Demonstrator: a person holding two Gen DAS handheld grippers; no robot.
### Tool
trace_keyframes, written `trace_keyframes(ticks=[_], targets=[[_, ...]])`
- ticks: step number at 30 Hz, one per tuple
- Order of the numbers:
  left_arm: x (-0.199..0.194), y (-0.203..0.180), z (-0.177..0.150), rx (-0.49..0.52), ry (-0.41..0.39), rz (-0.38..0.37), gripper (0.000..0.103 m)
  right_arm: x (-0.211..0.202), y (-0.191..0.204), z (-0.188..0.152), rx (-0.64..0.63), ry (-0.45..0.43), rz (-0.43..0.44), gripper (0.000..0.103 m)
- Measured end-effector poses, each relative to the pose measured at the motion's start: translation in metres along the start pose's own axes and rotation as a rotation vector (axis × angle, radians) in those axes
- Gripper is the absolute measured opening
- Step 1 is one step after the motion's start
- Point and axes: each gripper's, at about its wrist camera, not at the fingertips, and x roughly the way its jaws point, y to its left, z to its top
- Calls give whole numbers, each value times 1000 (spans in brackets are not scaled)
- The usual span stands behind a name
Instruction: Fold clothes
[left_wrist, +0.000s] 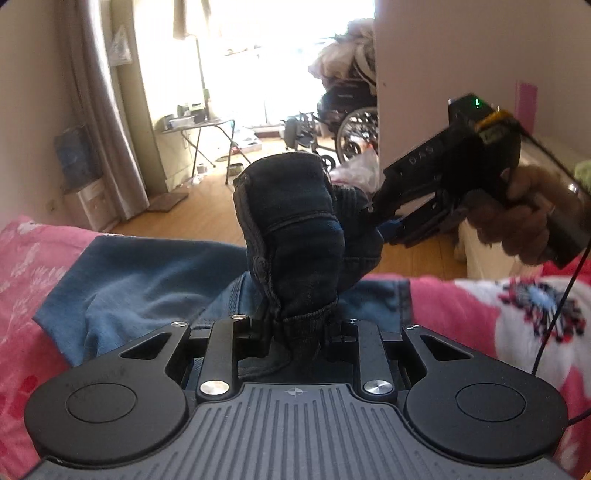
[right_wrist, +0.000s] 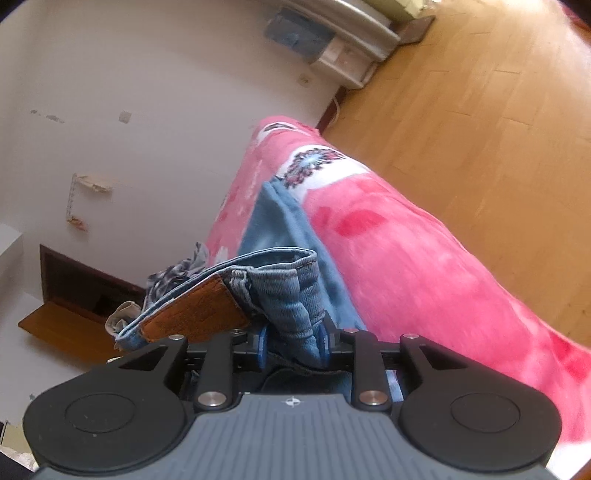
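While both clamp bunched denim, the left hand-held gripper (left_wrist: 295, 332) and right hand-held gripper (right_wrist: 291, 343) hold the jeans (right_wrist: 280, 288) at the waistband, raised between them, the legs trailing over the pink blanket (right_wrist: 406, 251).

Left tongs' pads buried in the bunched jeans (left_wrist: 295, 236); contact unreadable. Window area blown out white. Pink blanket (right_wrist: 424, 258) motion-blurred and cut by frame edges. Patterned cloth (right_wrist: 177, 275) behind the waistband mostly hidden, kind unclear.
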Motion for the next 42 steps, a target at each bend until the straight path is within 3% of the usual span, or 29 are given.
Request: trace_keyframes(ticks=[4,6,11,13,16,18,20,22,23,28,34,37,42], targets=[[-1,1,2,-19,3,1,33,-2,-2,-6,-4,-21,-4,30],[-1,0,4,-24,-3,-2,45,-3,-3,-6,-2,-25,-3,30],[4,1,12,-41,-40,-13,61,-2,2,-3,-53,-6,-16,30],[12,0,14,-40,-36,-7,62,-1,5,-3,-72,-1,-23,30],[20,-3,14,-42,-42,1,60,-2,6,-2,-79,1,-34,30],[22,-6,15,-44,-50,15,39,-3,5,-1,-76,0,-46,31],[20,-4,16,-79,-64,24,36,-7,7,-3,-80,-1,-81,36],[17,0,18,-123,-72,23,35,-17,8,-7,-66,-4,-117,41],[15,1,19,-135,-76,26,35,-25,8,-11,-45,-16,-131,49],[12,1,19,-163,-87,31,35,-64,-7,-45,143,-52,-210,51],[10,5,21,-199,-94,27,35,-55,-32,-81,364,-17,-161,56],[9,7,21,-210,-102,25,35,-43,-31,-80,371,-31,-141,63],[7,8,18,-225,-110,21,34,-30,-28,-72,382,-66,-116,63]])
